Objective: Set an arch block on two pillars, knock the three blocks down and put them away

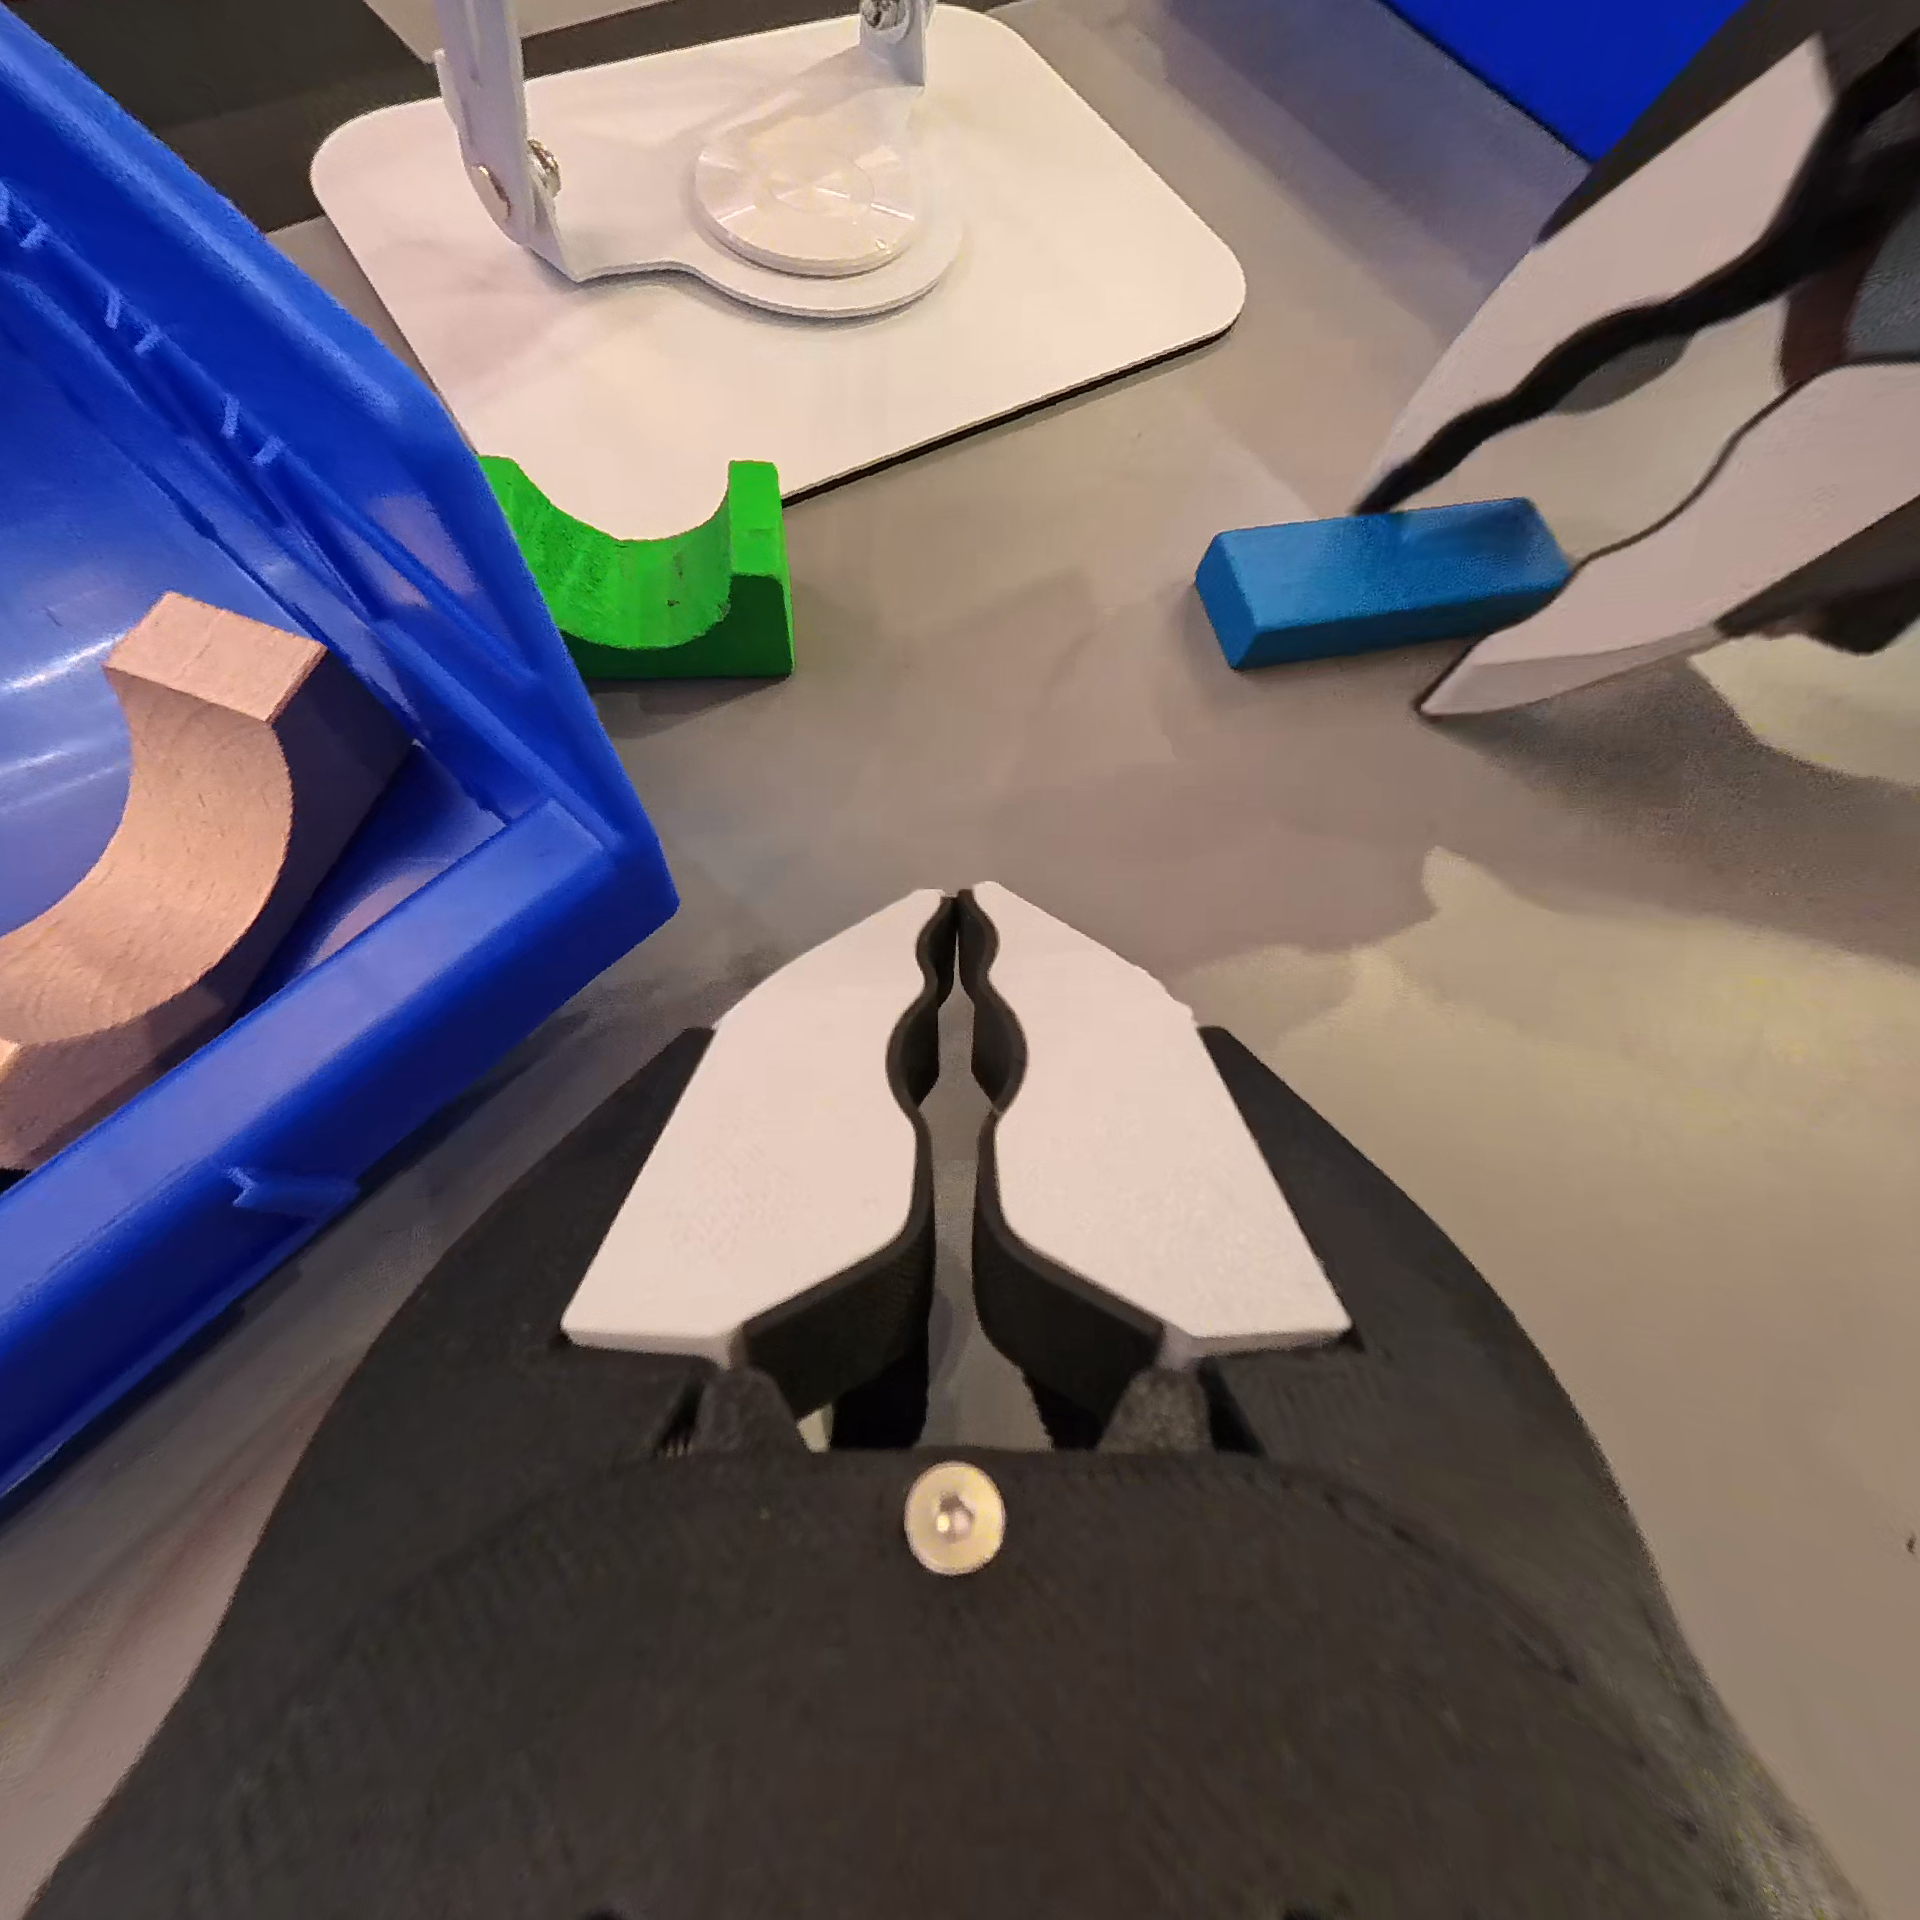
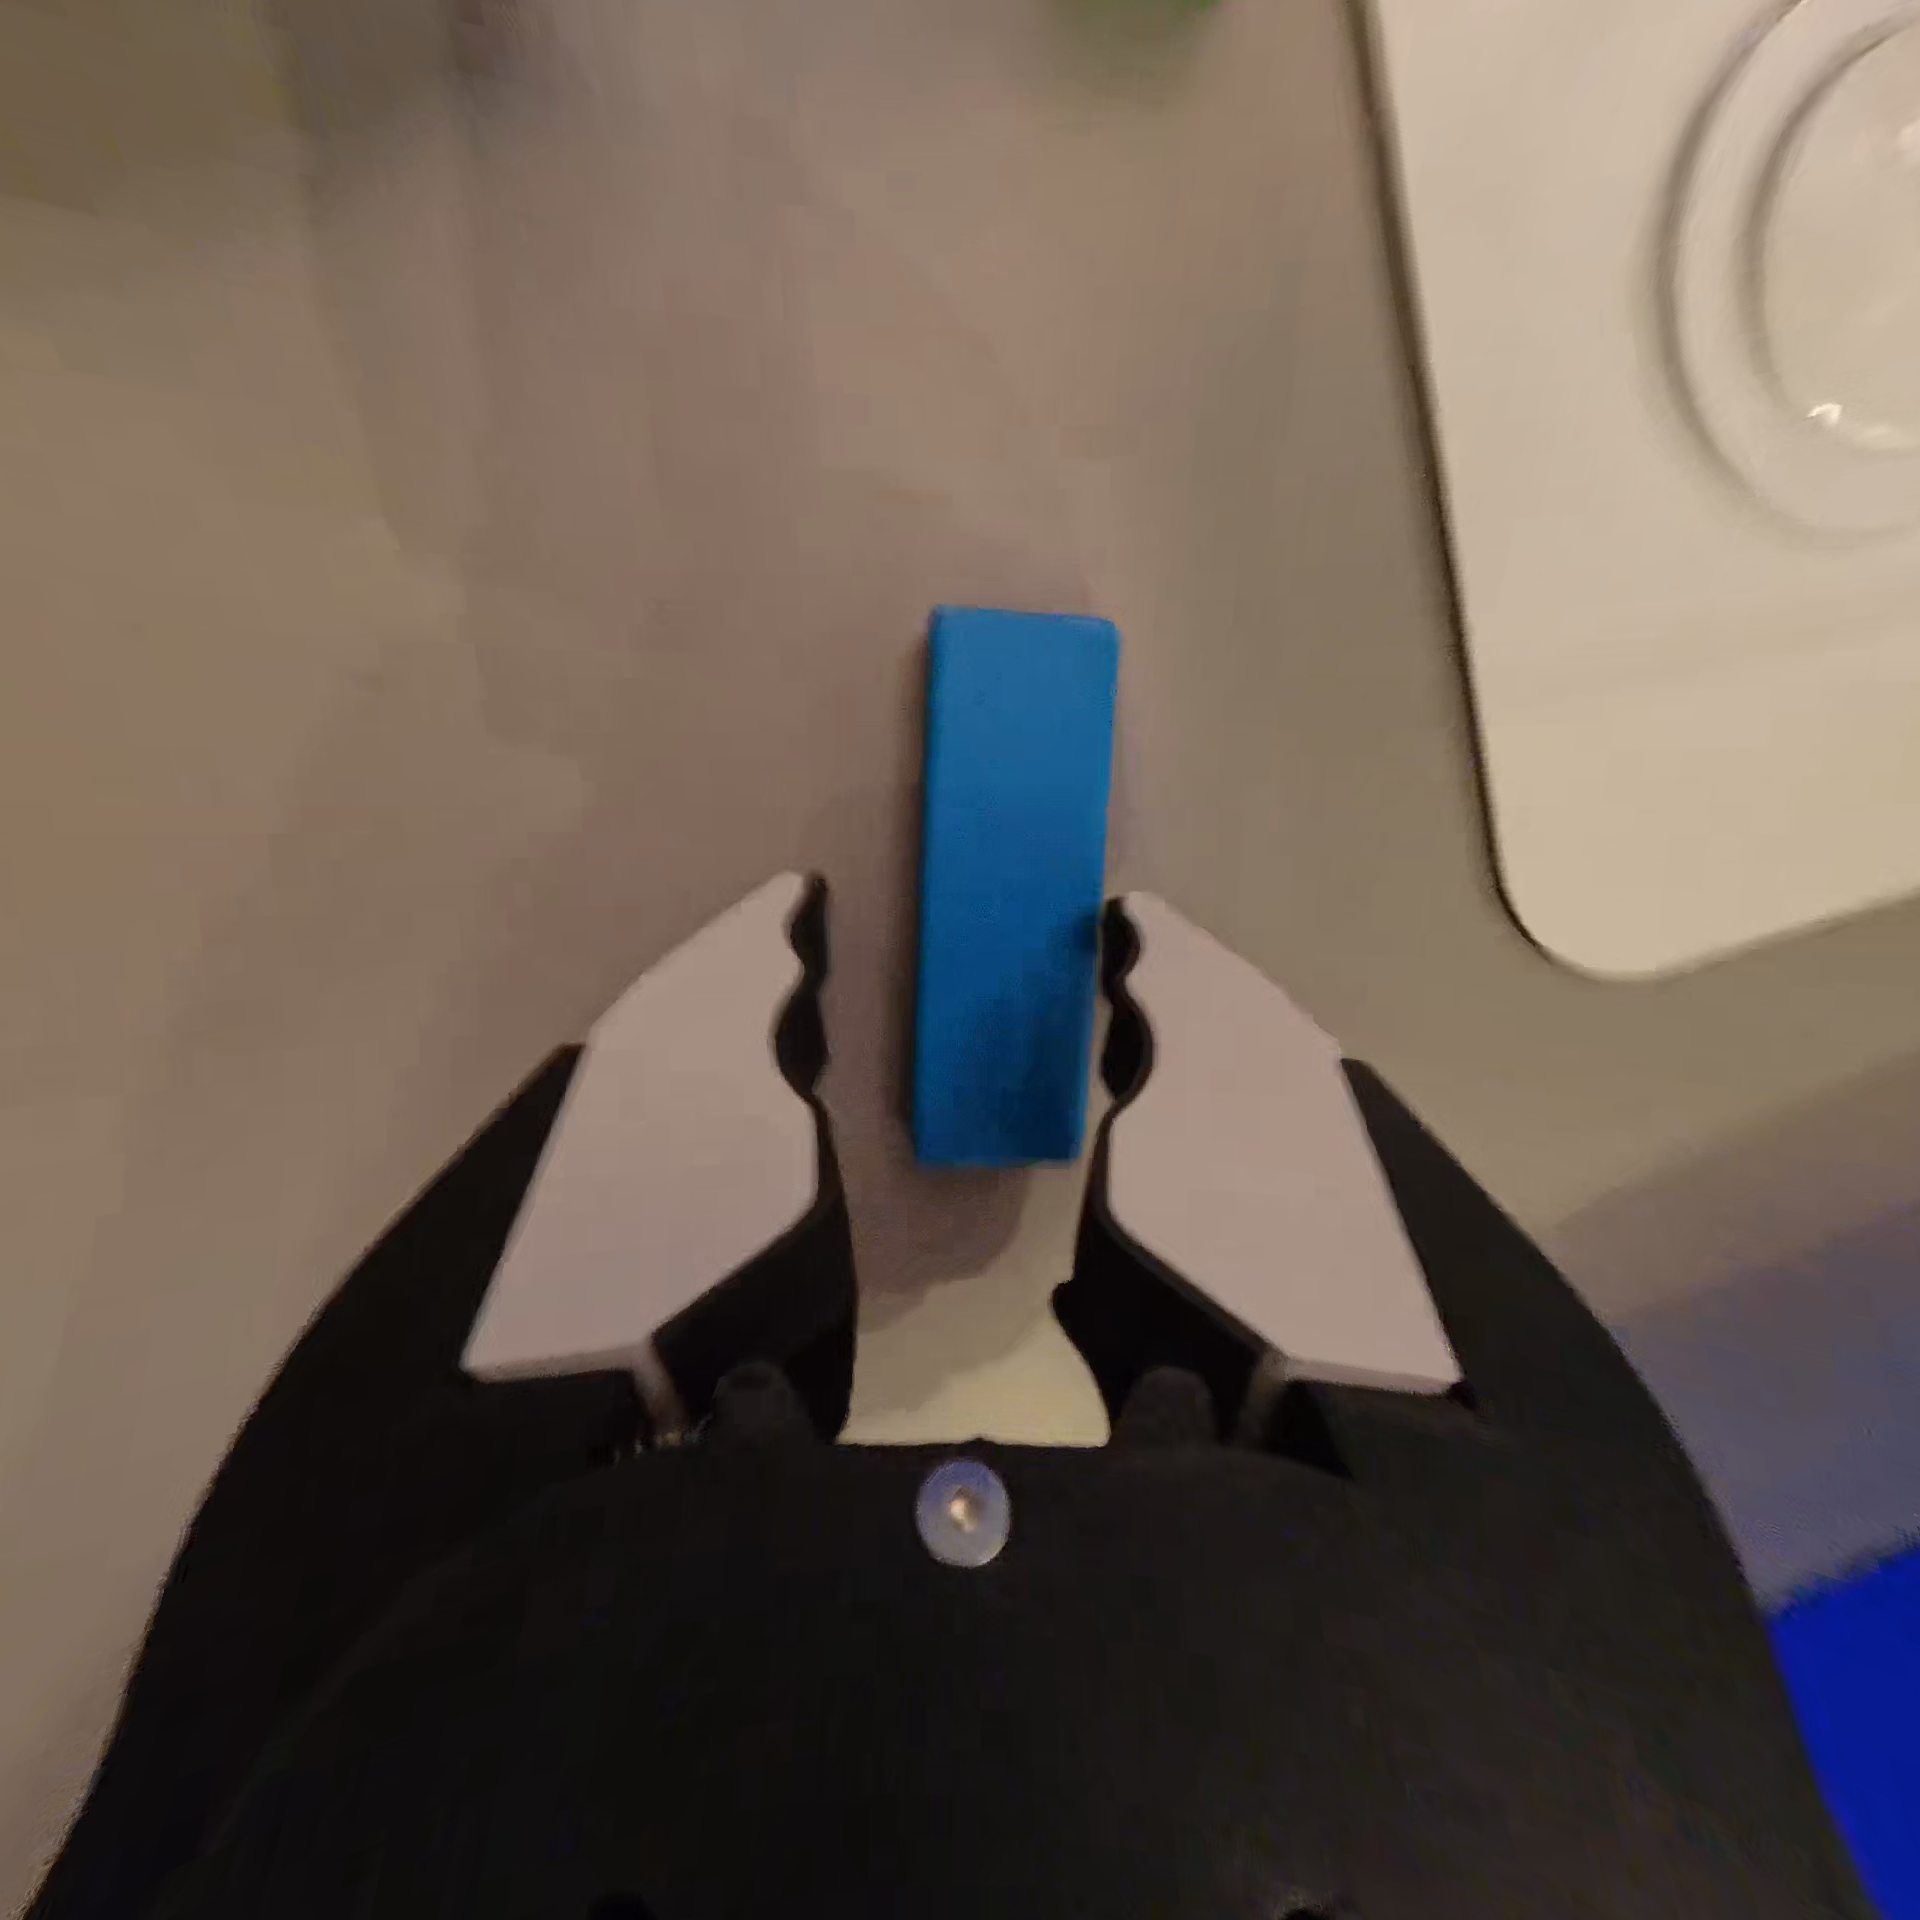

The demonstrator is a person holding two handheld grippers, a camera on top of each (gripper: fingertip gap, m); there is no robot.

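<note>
A blue rectangular block [image 1: 1351,587] lies flat on the grey table. My right gripper [image 2: 964,894] is open and straddles the near end of that block [image 2: 1013,831]; the right finger touches its side and the left finger stands a little apart. The right gripper also shows in the left wrist view [image 1: 1403,605]. A green arch block [image 1: 665,592] lies on its back, opening up, against the blue bin [image 1: 343,997]. A plain wooden arch block [image 1: 177,831] lies inside the bin. My left gripper [image 1: 956,896] is shut and empty, low over the table next to the bin's corner.
A white stand base [image 1: 831,343] with a round disc and a bracket sits at the back of the table; it also shows in the right wrist view [image 2: 1662,675]. A blue edge [image 2: 1849,1714] shows at the lower right of the right wrist view. The gap from one gripper's tips to the other's is roughly 15 centimeters.
</note>
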